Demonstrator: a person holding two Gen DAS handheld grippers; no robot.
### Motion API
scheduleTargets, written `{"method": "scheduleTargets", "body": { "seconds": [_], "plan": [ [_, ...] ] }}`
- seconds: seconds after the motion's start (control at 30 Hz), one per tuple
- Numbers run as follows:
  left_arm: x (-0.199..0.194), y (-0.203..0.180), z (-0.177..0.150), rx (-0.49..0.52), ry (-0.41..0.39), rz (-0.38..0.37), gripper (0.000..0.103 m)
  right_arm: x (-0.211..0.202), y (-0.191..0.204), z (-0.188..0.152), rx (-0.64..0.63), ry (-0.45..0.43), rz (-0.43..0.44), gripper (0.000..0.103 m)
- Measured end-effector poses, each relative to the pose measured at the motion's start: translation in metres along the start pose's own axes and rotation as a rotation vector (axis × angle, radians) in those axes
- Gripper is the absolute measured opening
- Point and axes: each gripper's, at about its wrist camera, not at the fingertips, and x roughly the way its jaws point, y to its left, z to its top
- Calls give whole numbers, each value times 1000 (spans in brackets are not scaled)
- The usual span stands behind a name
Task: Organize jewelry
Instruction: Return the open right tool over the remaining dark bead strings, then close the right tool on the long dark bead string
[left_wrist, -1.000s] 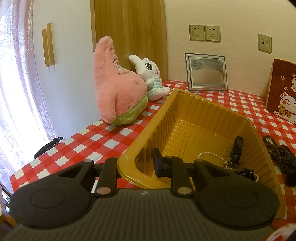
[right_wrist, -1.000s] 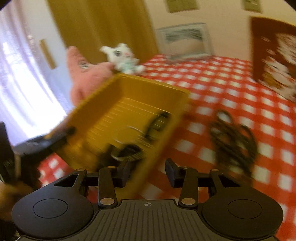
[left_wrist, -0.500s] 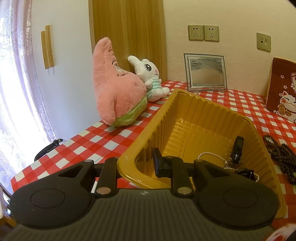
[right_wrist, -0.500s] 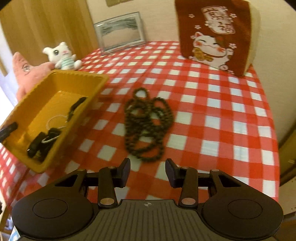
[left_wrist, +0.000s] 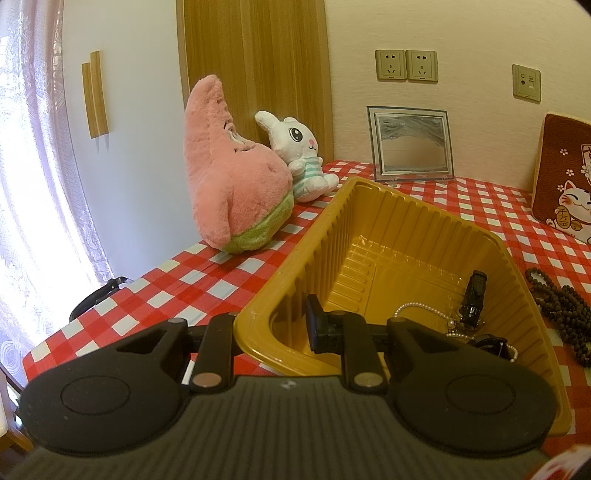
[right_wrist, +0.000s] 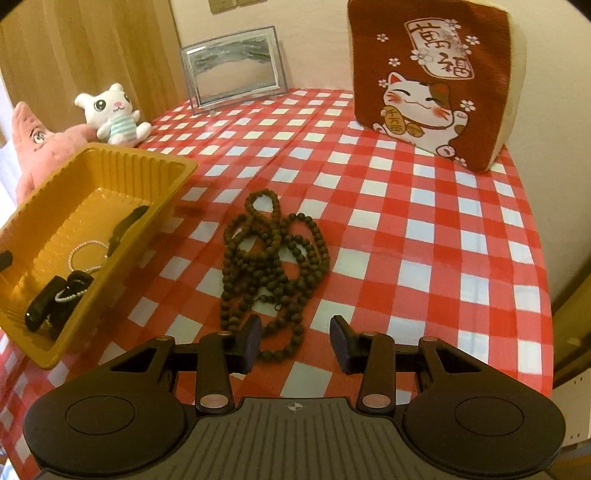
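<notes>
My left gripper (left_wrist: 273, 321) is shut on the near wall of the yellow plastic tray (left_wrist: 369, 206), one finger outside and one inside. Inside the tray lie a pearl bracelet (left_wrist: 424, 308) and a black hair clip (left_wrist: 474, 295). In the right wrist view the tray (right_wrist: 147, 155) stands at the left, with the pearls (right_wrist: 86, 254) and black pieces (right_wrist: 55, 306) in it. A long string of dark brown beads (right_wrist: 273, 254) is piled on the checked cloth to the tray's right. My right gripper (right_wrist: 295, 336) hangs open over the pile's near end, with nothing between its pads.
A pink star plush (left_wrist: 229, 177) and a white bunny plush (left_wrist: 303, 155) sit behind the tray near the wall. A glass picture frame (left_wrist: 410, 144) stands at the back. A brown lucky-cat cushion (right_wrist: 432, 81) is at the back right. The table edge (right_wrist: 543, 295) curves along the right.
The right gripper has swung from over the tray to the right and come down over the brown beads, still open. The left gripper keeps the same hold on the tray.
</notes>
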Motion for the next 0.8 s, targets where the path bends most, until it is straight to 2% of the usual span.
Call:
{"method": "scheduleTargets", "body": {
  "seconds": [0.27, 0.37, 0.47, 0.5, 0.63, 0.8],
  "plan": [
    [0, 0, 0, 2, -1, 1, 19, 23, 1, 4, -32, 8, 1, 41],
    [0, 0, 0, 2, -1, 1, 19, 30, 0, 5, -28, 9, 5, 29],
    [0, 0, 0, 2, -1, 1, 19, 32, 2, 5, -35, 6, 8, 9],
    [0, 0, 0, 3, -1, 0, 19, 31, 3, 5, -43, 5, 10, 7],
    [0, 0, 0, 3, 0, 1, 19, 19, 5, 3, -40, -10, 24, 7],
    [-1, -1, 1, 10, -5, 0, 19, -18, 3, 9, -11, -82, 48, 7]
  ]
}}
